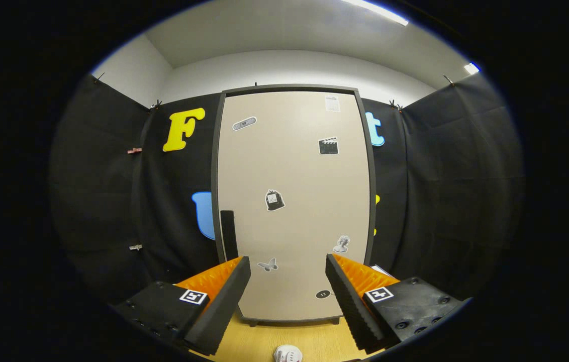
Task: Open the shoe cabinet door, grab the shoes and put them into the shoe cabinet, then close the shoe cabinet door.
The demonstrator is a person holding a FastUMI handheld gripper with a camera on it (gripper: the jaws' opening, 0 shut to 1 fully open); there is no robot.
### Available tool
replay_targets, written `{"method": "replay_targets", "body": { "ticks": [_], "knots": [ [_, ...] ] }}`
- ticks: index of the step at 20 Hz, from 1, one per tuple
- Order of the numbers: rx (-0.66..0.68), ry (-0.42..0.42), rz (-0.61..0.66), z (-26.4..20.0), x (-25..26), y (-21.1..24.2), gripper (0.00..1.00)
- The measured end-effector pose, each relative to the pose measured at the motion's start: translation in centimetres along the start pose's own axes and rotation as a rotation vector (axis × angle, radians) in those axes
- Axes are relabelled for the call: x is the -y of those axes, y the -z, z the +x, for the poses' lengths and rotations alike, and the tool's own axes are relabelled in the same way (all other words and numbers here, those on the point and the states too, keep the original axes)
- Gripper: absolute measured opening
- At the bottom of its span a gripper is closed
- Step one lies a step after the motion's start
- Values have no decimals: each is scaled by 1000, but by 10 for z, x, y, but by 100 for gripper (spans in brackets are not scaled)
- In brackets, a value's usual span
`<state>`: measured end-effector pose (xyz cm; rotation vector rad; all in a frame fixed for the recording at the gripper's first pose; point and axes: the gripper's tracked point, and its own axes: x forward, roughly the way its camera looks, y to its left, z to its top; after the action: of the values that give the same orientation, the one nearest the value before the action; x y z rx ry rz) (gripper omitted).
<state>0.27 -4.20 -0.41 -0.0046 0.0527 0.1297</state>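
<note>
Well, the tall shoe cabinet (292, 201) stands straight ahead against the black cloth wall, on a pale wooden floor (314, 339). Its beige door (294, 171) is shut flat within a dark grey frame and dotted with small stickers: a plaster near the top left, a clapperboard (328, 146) up on the right, a dark bag (274, 200) about the middle, a little bust (342, 244) lower right, a grey butterfly (268, 265) and a dark button (322, 294) near the bottom. A black upright handle (228, 234) sits on the door's left edge, just above and beyond the left finger's tip. Small clips pin the cloth to the left of the cabinet.

Down on the floor, between the fingers and nearer than the cabinet's base, a bit of a white shoe (287, 353) with pinkish marks peeks up; most of it is cut off, so I can't tell how it lies. Nothing stands between the gripper and the door.

The gripper (288, 274) is held level, facing the lower part of the door and roughly centred on it. Its two fingers, black foam pads (224, 301) on orange backs, are spread wide apart with nothing between them, touching neither the door, the handle nor the shoe.
</note>
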Motion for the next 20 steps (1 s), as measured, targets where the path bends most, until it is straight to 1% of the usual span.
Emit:
{"method": "replay_targets", "body": {
  "ticks": [5,11,12,16,20],
  "knots": [
    [-13,-22,-8,12,-12,7,98],
    [-14,-27,19,51,-50,14,98],
    [-10,-27,24,58,-57,15,96],
    [-10,-8,22,92,-86,23,96],
    [-27,28,19,123,-102,35,96]
  ]
}}
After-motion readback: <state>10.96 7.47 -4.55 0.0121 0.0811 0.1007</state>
